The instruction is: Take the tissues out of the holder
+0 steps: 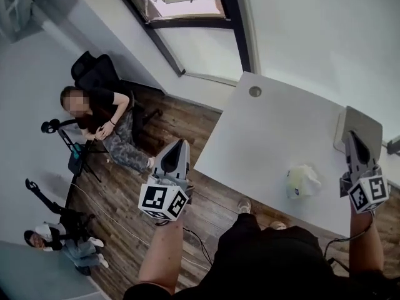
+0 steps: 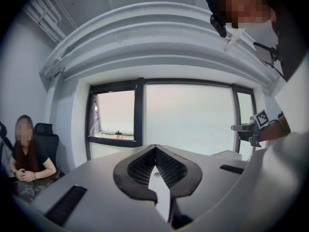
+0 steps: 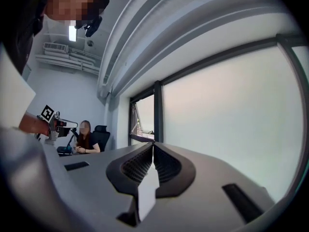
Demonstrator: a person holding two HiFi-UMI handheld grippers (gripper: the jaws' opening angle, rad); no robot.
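Soft paper tissues (image 1: 304, 179) (smooth matt table (image 1: 275, 130))

No words, brands or numbers can be read; the white cube (image 1: 164, 200) on the left gripper (image 1: 180, 142) shows only black square patterns.

Grippers (image 1: 181, 142) (image 1: 350, 134) x2, tissue holder (image 1: 295, 185) x1

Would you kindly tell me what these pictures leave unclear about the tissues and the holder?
- Holder: too small in the head view to see how many tissues remain.
- Both gripper views: aimed at the window, so the holder is out of frame.
- Grey object on the table: partly covered by the right gripper; unidentifiable.
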